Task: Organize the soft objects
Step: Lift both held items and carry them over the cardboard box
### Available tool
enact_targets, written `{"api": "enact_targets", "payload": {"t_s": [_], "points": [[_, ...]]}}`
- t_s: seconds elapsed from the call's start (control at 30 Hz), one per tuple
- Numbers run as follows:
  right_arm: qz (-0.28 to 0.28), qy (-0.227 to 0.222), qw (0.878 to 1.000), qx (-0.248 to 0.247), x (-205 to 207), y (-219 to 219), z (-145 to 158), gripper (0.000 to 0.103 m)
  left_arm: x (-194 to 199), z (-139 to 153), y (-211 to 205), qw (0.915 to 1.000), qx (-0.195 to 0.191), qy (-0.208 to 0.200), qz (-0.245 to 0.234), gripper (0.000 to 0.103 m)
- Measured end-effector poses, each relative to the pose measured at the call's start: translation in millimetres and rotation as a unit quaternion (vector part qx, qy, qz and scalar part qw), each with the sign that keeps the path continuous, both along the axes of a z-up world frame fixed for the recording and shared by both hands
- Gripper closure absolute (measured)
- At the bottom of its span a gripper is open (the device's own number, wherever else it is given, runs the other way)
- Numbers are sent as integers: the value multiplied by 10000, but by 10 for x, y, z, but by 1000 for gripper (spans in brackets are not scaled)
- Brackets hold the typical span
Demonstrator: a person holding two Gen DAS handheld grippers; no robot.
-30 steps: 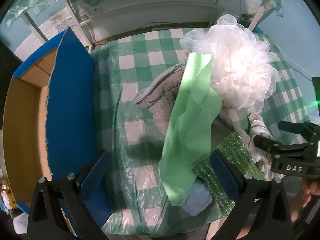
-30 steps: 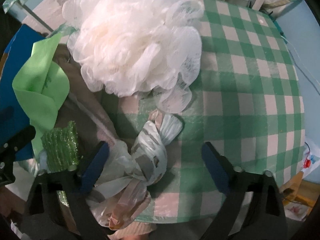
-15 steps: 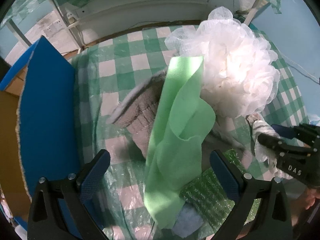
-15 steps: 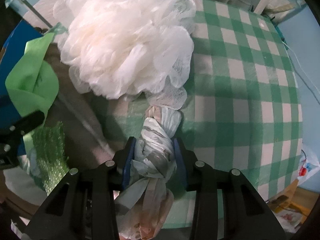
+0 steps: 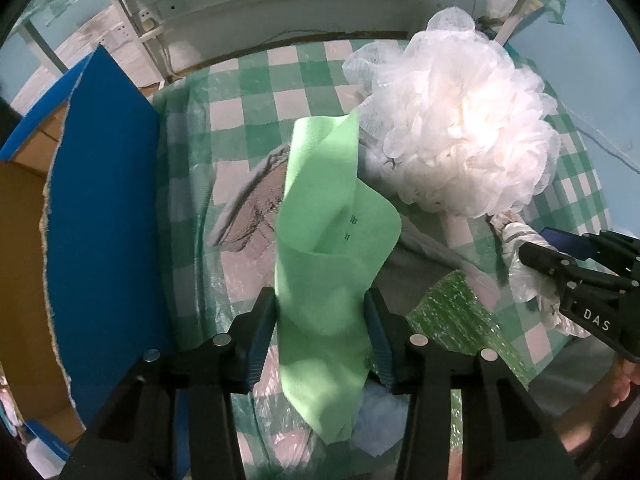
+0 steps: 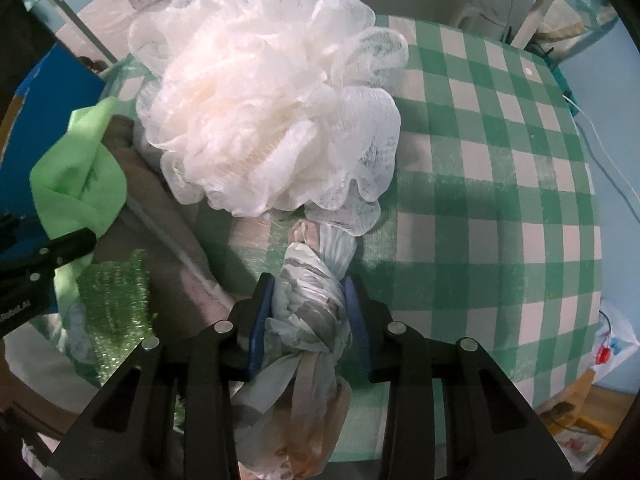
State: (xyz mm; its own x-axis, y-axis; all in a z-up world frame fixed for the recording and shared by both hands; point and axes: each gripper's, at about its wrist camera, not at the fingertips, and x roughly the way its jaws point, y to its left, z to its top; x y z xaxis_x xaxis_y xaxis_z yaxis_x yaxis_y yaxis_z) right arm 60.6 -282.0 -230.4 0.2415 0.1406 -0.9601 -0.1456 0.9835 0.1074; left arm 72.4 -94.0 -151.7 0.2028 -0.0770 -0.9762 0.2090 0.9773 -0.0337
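A light green cloth (image 5: 320, 220) stands up in a fold between my left gripper's (image 5: 320, 312) blue pads. The jaws are closing and both pads touch the cloth. A knotted pale plastic bag (image 6: 308, 288) lies on the checked table (image 6: 480, 160), and my right gripper (image 6: 310, 304) presses on it from both sides, its jaws still closing. A big white mesh pouf (image 6: 272, 108) sits just beyond the bag. In the left wrist view the pouf (image 5: 460, 132) is at upper right, with the right gripper (image 5: 560, 256) and the bag (image 5: 516, 240) below it.
A grey cloth (image 5: 256, 204) lies under the green one, with green bubble wrap (image 5: 456, 312) and a pale blue cloth (image 5: 376, 420) near the front edge. An open cardboard box with a blue flap (image 5: 104, 200) stands to the left of the table. The wall is behind.
Both grippers went from wide open to closed in: the left around the green cloth, the right around the knotted bag. The left view now has the green cloth centred.
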Motion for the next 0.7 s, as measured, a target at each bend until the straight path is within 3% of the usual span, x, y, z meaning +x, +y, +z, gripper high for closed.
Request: {"api": "enact_targets", "payload": {"t_s": [0.2,0.37,0.43,0.5,0.6,0.7], "points": [[178,-72,9997,118,2,181,43,71,-82,42,-23,10000,35,-18,-91,78],[137,-34,9999,40,52,204,4,71,-90,13,17,10000,-55,19,-16,78],[114,65,9999,6,43,175,-77,71,-61,-7,68,9999,-135,77,49,72],[72,122,9999,4,81,211,-150,71,-43,-19,106,9996,-245,135,108,57],[84,124,9999,-42,136,259,-202,70,-43,-31,113,9997,-224,122,60,58],[118,220,9996,-116,160,293,-257,65,-58,-35,102,9997,-199,171,-27,75]]}}
